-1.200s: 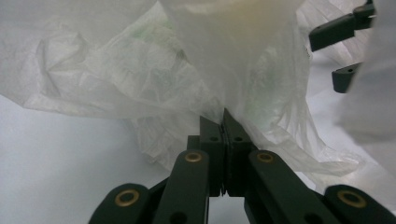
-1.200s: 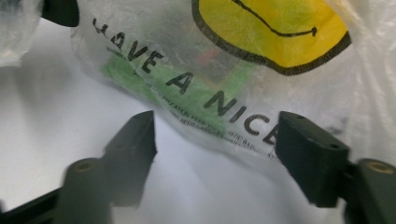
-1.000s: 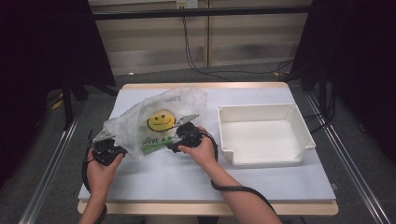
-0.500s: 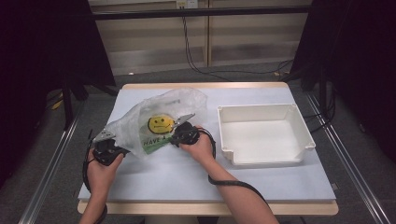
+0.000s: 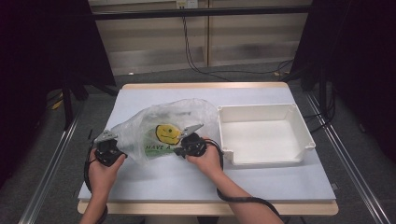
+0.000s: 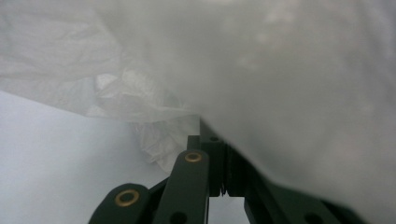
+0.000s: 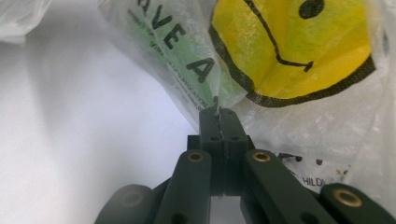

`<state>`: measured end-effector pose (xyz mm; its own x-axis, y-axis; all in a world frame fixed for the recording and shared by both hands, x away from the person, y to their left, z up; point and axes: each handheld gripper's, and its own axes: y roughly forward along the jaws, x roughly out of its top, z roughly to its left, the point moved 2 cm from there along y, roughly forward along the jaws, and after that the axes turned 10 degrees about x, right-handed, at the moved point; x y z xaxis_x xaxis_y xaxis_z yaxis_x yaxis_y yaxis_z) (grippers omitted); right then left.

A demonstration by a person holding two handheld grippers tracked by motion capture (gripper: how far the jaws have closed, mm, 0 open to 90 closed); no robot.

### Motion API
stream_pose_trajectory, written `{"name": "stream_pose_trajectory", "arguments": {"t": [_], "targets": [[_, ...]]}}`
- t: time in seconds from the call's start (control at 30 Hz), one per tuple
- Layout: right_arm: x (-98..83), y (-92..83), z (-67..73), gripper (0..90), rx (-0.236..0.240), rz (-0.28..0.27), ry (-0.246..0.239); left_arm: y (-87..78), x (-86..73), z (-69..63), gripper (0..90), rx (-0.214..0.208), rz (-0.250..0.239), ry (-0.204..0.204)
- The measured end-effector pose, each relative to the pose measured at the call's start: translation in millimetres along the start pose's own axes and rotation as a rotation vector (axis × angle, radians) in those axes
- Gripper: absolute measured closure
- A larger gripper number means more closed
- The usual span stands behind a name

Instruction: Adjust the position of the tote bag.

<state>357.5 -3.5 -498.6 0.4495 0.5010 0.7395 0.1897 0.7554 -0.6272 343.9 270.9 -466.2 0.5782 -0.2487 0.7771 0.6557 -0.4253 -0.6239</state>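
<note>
A clear plastic bag (image 5: 161, 122) with a yellow smiley face (image 5: 168, 134) and green "HAVE A" print lies on the left half of the white table (image 5: 261, 182). My left gripper (image 5: 120, 149) is at the bag's left end. In the left gripper view its jaws (image 6: 219, 144) are shut on the bag's film (image 6: 289, 93), which drapes over them. My right gripper (image 5: 178, 150) is at the bag's near right side. Its jaws (image 7: 219, 114) have just closed and now pinch the bag's edge, right below the smiley face (image 7: 289, 46).
An empty white tray (image 5: 266, 161) stands to the right of the bag, its left wall close to my right hand. Black cables trail from both grippers toward the near table edge. Dark frames and rails flank the table.
The right gripper's jaws have shut on the bag's edge. That hand has drawn back toward the near edge and slightly right, and the smiley face has shifted with it. The left hand has stayed put.
</note>
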Motion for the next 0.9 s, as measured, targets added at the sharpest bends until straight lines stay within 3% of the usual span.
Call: {"name": "stream_pose_trajectory", "arguments": {"t": [0.2,0.4,0.5,0.57,0.7,0.9], "targets": [[-16.8,-13.6,13.4,90.0,-0.011,-0.008,0.038,6.9,0.4,-11.4,88.8,-0.060,0.006,0.014],[-20.7,-19.5,19.1,90.0,-0.017,-0.006,0.044,9.0,1.2,-14.3,88.8,-0.058,0.011,0.028],[-20.1,-19.0,20.3,78.9,-0.025,-0.023,0.043,7.6,0.8,-13.9,88.9,-0.061,0.010,0.030],[-16.7,-18.1,21.2,76.7,-0.023,-0.027,0.036,6.1,0.4,-13.5,88.8,-0.061,0.012,0.038],[-6.9,-18.9,23.1,57.3,-0.025,-0.047,0.031,3.0,-1.9,-13.8,88.7,-0.058,0.008,0.034],[6.8,-17.0,28.3,46.9,-0.012,-0.085,0.011,-3.1,-5.0,-14.3,88.5,-0.052,0.003,0.035]]}}
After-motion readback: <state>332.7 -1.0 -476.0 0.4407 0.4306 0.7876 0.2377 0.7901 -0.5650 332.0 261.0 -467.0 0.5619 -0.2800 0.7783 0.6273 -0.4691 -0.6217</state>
